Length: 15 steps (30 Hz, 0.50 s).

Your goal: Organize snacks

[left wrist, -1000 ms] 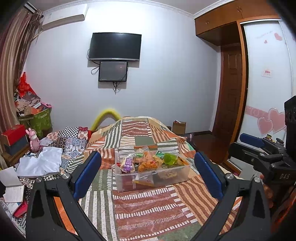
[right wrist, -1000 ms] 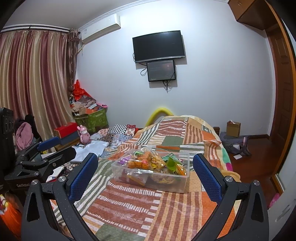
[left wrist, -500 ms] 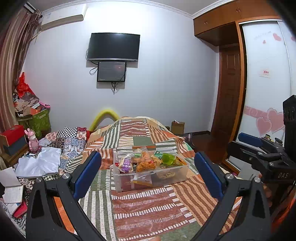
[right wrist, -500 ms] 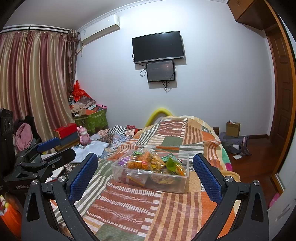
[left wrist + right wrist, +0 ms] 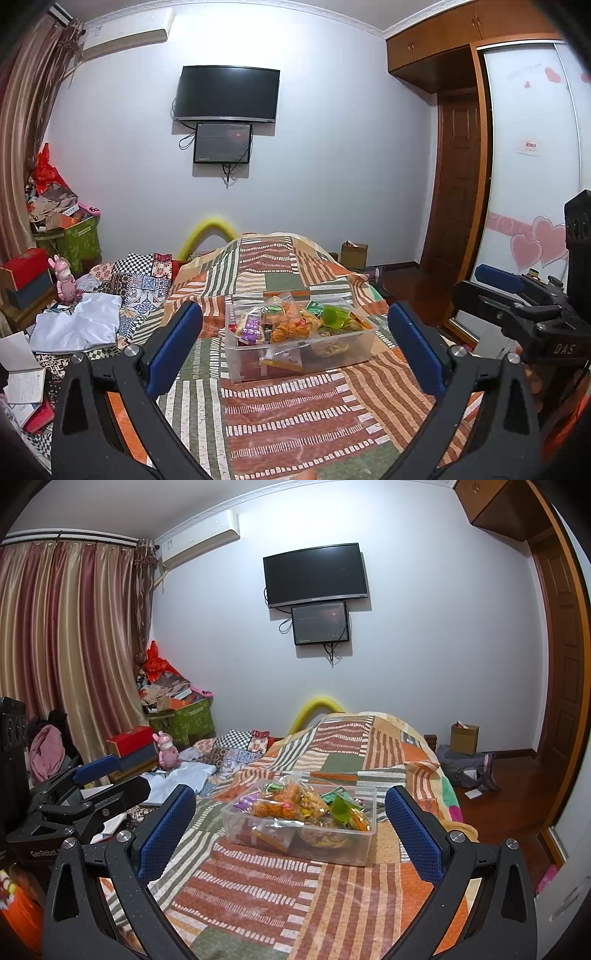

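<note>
Both grippers, left (image 5: 295,345) and right (image 5: 290,823), hang wide open and empty-handed short of the clear plastic snack-filled tub (image 5: 343,349) on the striped patchwork quilt (image 5: 258,893).

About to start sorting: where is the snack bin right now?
The bin sits on the quilt, centre in both views, ahead of both open tongs, below the wall TV.

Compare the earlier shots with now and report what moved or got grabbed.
Almost nothing. The left gripper drifted a little, so the clear snack bin sits slightly further left in its view. The right gripper barely shifted. Nothing was taken hold of or let go: both stay open and empty, short of the bin, which rests unmoved on the striped quilt.
</note>
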Available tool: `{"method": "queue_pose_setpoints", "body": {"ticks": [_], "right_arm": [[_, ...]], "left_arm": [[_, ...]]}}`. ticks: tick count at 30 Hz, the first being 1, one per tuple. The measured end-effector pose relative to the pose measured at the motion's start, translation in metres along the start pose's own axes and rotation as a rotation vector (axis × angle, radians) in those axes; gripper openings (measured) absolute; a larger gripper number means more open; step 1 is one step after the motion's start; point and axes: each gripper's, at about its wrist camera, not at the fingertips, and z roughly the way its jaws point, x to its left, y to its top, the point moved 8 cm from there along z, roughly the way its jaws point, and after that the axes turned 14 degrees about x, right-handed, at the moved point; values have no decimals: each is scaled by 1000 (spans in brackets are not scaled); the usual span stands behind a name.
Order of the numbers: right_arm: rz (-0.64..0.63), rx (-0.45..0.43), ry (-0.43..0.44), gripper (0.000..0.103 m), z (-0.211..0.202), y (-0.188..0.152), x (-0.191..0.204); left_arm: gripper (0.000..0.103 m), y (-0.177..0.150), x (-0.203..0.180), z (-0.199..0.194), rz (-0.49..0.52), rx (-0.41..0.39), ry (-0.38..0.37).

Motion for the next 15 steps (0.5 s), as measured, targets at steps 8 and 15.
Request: {"method": "queue_pose_setpoints", "body": {"ticks": [8, 15], "right_arm": [[1, 0, 1, 102, 0, 0, 0], [2, 1, 0, 102, -1, 1, -2]], "left_arm": [[102, 0, -1, 1, -3, 6, -7], [102, 0, -3, 2, -2, 14, -11]]}}
